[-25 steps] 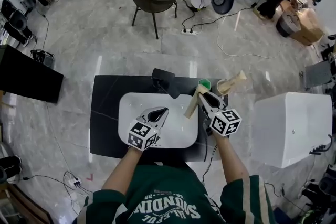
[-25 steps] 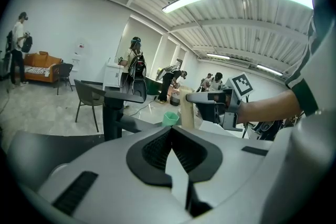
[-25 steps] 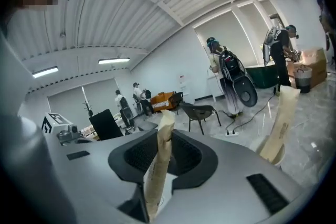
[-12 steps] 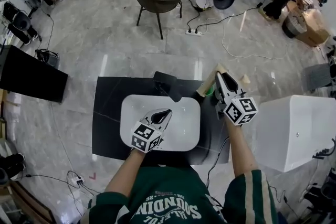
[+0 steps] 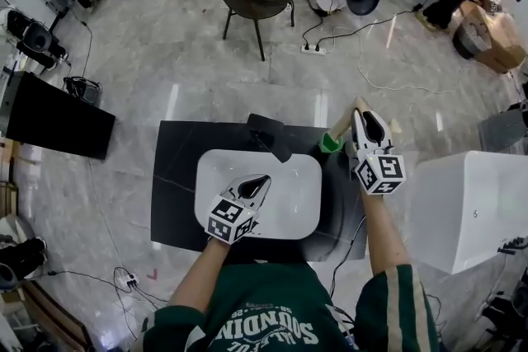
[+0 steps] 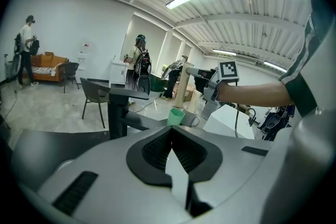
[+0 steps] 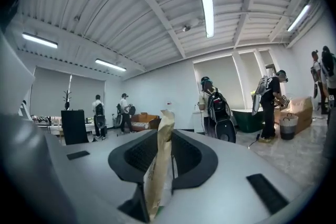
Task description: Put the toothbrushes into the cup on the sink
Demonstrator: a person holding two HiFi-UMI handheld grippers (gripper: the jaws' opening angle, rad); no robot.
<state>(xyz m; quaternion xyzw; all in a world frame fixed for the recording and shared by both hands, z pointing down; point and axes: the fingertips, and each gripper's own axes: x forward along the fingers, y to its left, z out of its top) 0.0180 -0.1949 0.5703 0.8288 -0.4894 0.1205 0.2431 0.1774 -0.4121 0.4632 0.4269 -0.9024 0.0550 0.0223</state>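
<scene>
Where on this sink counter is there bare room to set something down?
The black counter left of the white basin is bare. Back right is crowded: the green cup and the right tongs holding a wrapped toothbrush.

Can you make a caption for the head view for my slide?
The right tongs hold a toothbrush pack by the green cup; the left tongs hover shut over the white sink.

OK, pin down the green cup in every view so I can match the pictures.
Head view: green cup right of centre, on the dark counter beside the basin's far right corner.
Left gripper view: centre, just above the jaws.
Right gripper view: not in it; the packaged toothbrush fills the foreground.
Shared landmark: the black faucet, left of the cup in the head and left gripper views.
</scene>
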